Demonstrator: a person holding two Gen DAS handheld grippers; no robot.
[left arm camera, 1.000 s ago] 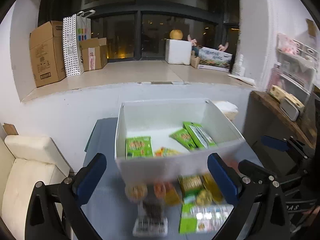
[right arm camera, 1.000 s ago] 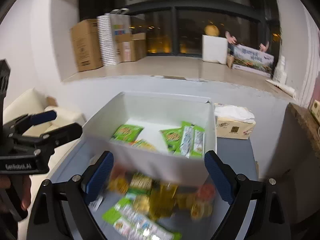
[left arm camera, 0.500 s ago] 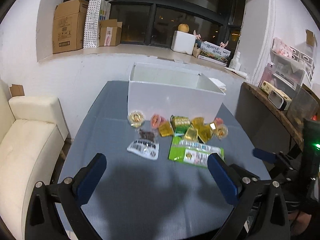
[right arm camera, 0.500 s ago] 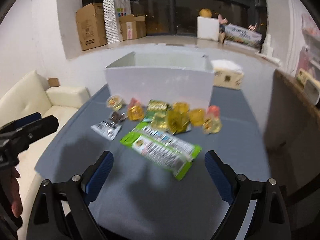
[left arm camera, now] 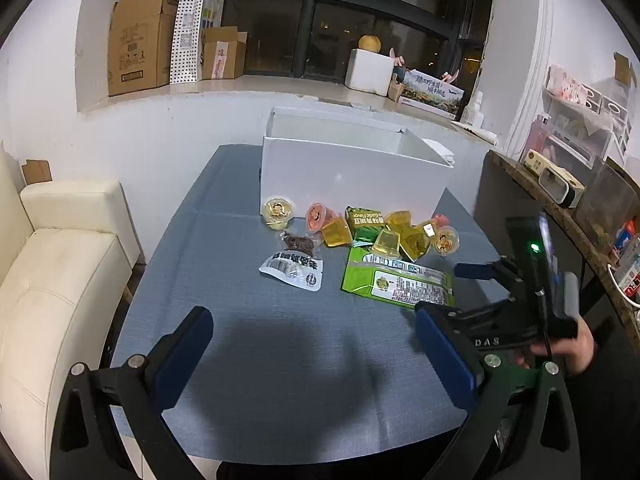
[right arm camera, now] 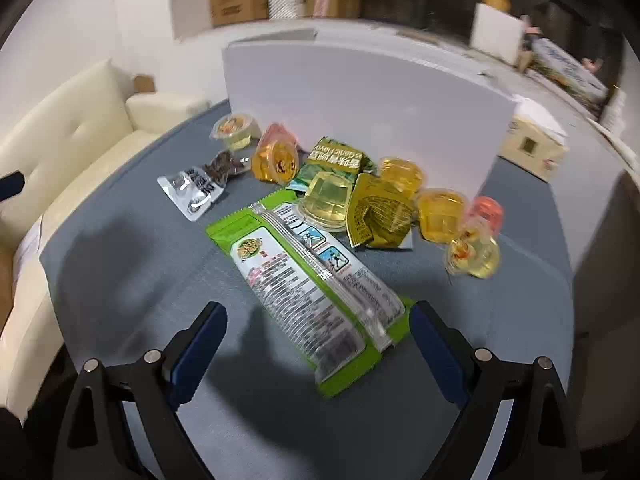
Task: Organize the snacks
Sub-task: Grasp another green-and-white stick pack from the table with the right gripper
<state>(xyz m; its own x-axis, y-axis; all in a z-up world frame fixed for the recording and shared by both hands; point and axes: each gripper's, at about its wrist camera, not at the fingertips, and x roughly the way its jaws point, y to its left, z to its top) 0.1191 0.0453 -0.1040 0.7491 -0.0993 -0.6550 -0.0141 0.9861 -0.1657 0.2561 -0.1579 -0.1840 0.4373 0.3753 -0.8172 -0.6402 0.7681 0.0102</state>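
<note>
Across the left wrist view: left gripper (left arm camera: 312, 360) sits lower centre of frame, jaws spread wide, nothing between them, over bare blue table (left arm camera: 192, 264). A sec ago this view looked down into the white box (left arm camera: 352, 176) w/ green packs inside; now the box stands mid-frame, interior hidden, so the gripper has pulled back and dropped. Snack pile lies just in front of the box: jelly cups (left arm camera: 276, 212), silver sachet (left arm camera: 292, 270), long green pack (left arm camera: 396, 280). Right gripper (left arm camera: 452, 288) enters at right edge, nearest that green pack; a hand (left arm camera: 576, 348) holds its handle.

Across the right wrist view: right gripper (right arm camera: 316, 344) jaws released, wide apart, straddling the near end of the long green pack (right arm camera: 312, 280), pads not touching it. Pack now fills centre-bottom; earlier it was farther up frame, i.e. gripper has descended. Picture slightly blurred.

Assessment: most snacks not yet boxed; green pack looks the next pick, grasp not yet made.
</note>
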